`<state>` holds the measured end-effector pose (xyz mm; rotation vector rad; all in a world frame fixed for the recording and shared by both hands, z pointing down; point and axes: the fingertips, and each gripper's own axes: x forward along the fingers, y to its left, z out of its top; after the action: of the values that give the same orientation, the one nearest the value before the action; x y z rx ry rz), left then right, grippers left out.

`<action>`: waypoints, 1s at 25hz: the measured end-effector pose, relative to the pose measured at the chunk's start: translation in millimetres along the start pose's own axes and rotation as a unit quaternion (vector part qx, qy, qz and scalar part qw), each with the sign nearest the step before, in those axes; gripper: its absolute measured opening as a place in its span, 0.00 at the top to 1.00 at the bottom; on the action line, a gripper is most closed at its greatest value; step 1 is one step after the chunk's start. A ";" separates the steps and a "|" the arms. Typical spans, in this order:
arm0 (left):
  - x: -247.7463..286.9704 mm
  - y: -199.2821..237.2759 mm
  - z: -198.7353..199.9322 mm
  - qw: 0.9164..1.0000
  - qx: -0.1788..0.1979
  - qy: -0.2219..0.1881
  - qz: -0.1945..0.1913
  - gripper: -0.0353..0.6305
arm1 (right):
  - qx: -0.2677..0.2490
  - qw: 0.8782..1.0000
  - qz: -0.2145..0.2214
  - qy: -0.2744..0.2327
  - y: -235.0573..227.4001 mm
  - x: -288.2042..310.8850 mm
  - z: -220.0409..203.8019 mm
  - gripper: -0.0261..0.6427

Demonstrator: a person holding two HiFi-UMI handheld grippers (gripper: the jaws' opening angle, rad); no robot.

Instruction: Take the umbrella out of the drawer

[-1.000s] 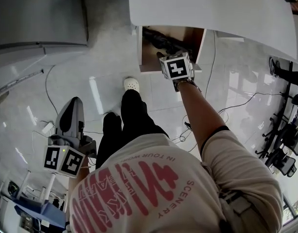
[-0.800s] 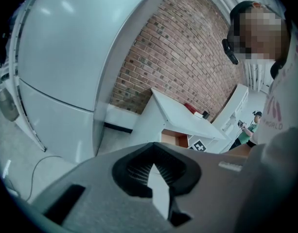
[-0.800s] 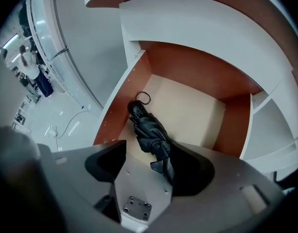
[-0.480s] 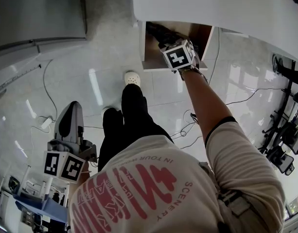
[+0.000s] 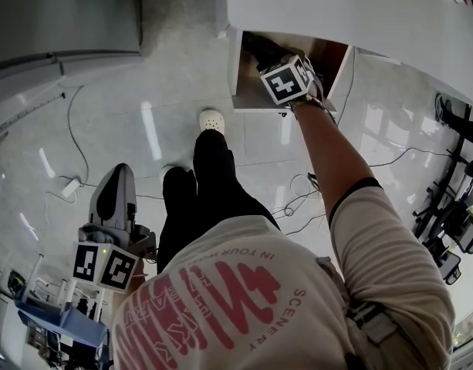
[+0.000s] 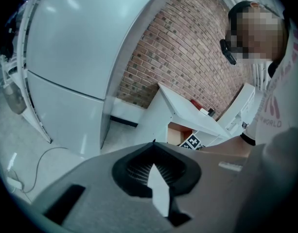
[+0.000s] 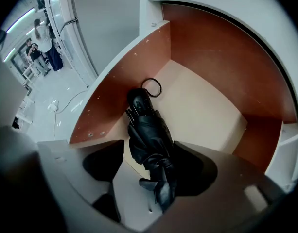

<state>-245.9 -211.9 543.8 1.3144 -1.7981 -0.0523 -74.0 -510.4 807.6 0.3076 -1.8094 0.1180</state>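
A black folded umbrella [image 7: 146, 130] lies lengthwise on the pale floor of an open wooden drawer [image 7: 207, 110], its strap loop at the far end. My right gripper [image 7: 151, 152] points steeply down into the drawer. Its jaws have just been opening and stand apart on either side of the umbrella's near end, not pressing on it. In the head view its marker cube [image 5: 286, 82] hangs over the drawer [image 5: 255, 102] and hides most of the umbrella [image 5: 259, 48]. My left gripper [image 5: 120, 174] hangs low at the left, far from the drawer, shut and holding nothing [image 6: 153, 144].
The drawer sticks out from under a white desk top [image 5: 359, 6]. A large grey cabinet [image 5: 59, 14] stands at the left. Cables [image 5: 74, 145] trail over the glossy tiled floor. The person's dark legs and a white shoe [image 5: 211, 119] are just left of the drawer.
The right gripper's cube has moved from the drawer's front edge to over its inside and has rolled. The left gripper has drifted only slightly.
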 end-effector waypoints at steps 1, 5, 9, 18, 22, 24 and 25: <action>0.1 0.0 -0.5 1.000 -0.001 0.000 0.000 0.94 | -0.004 1.000 -0.001 0.002 -0.5 1.5 0.9 0.47; 1.7 1.3 -2.7 1.000 -0.004 0.000 0.000 0.94 | -0.020 1.000 -0.004 0.017 -4.6 9.6 1.1 0.47; 4.5 5.4 -6.1 1.000 -0.010 0.002 0.005 0.94 | -0.023 0.999 0.000 0.022 -6.1 18.0 0.7 0.45; 5.3 4.5 -15.0 1.000 -0.020 0.003 0.012 0.94 | -0.025 0.999 -0.002 0.025 -7.2 31.4 -0.2 0.43; 9.1 3.8 -19.8 1.000 -0.025 0.007 0.014 0.94 | -0.025 0.999 -0.004 0.031 -8.3 39.8 -2.5 0.44; 9.0 3.1 -21.1 1.000 -0.026 0.010 0.014 0.94 | -0.035 0.999 -0.011 0.036 -9.8 42.6 -2.3 0.44; 8.8 3.1 -22.0 0.999 -0.028 0.012 0.015 0.94 | -0.040 0.998 -0.016 0.037 -10.4 44.1 -1.2 0.44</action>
<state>-234.0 -207.9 564.2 1.2445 -1.7838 -0.0695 -80.2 -526.6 849.4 0.2707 -1.7303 0.0341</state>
